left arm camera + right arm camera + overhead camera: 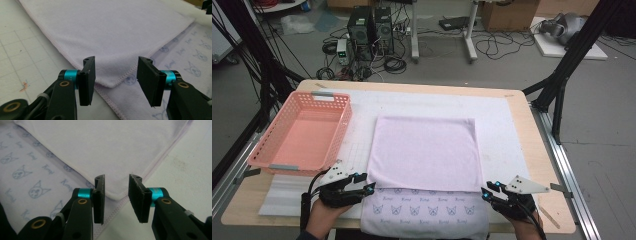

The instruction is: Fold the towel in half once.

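Workshop floor with cables and computer towers lies at the top of the high view; my inspection concerns the desk point(532, 150) below it, taken from the near edge outward.

Lower left of the high view: my left claw point(371, 186), jaws apart, nothing between the pads. In the left gripper view the folded towel's near left corner point(110, 83) sits just beyond and between the jaws, low in the frame, not touched.

Lower right of the high view: my right claw point(484, 192), jaws likewise apart and empty. The right gripper view shows the near right corner point(115, 196) centred between the jaws, just ahead of them.

Both hands enter from the bottom edge, forearms low, claws angled inward toward each other and slightly down at the cloth.

Centre frame: the lilac towel point(424, 152), folded once, its upper layer short of the printed lower layer that hangs toward me. The fold's near edge runs left to right, spanning from one claw to the other. Each claw is equally near its own corner.

Upper left: a pink basket point(339, 127), well apart from the towel.
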